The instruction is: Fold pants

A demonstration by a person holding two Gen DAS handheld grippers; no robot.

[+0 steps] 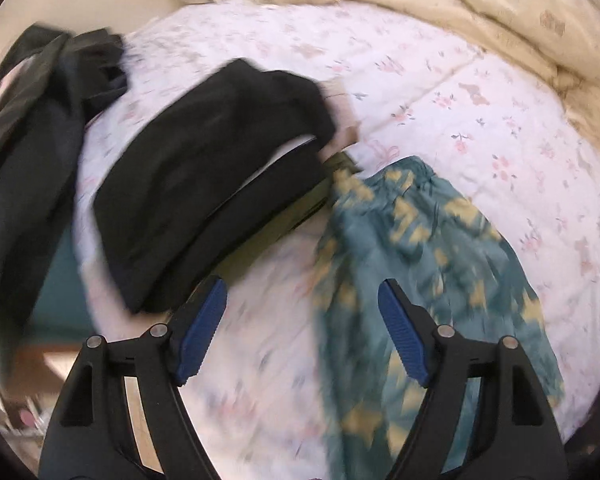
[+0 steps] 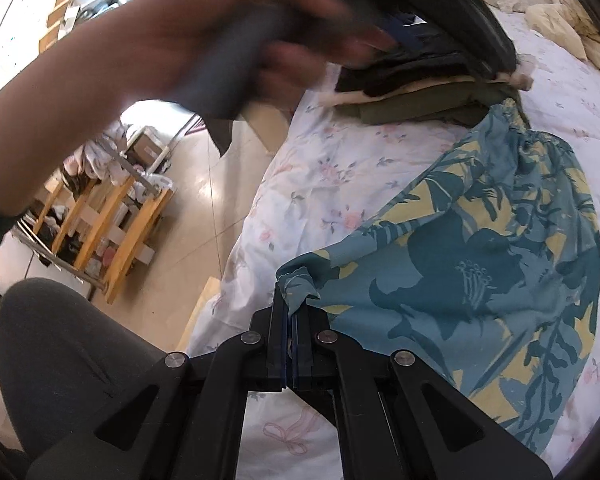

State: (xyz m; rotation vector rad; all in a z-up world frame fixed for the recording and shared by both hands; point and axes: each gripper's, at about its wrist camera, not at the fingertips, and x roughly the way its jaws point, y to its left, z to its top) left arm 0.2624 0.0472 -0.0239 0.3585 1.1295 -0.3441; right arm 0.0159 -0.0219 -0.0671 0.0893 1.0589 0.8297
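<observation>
The teal and yellow floral pants lie on the flowered bedsheet, folded lengthwise, waistband at the far end. My left gripper is open and empty above the sheet, just left of the pants. In the right wrist view the pants spread to the right. My right gripper is shut on a corner of the pants at the near edge of the bed. The person's hand with the left gripper's handle shows blurred at the top.
A stack of folded dark garments lies left of the pants, also seen in the right wrist view. Dark clothes hang at the far left. A beige comforter is bunched at the back. Wooden racks stand on the floor.
</observation>
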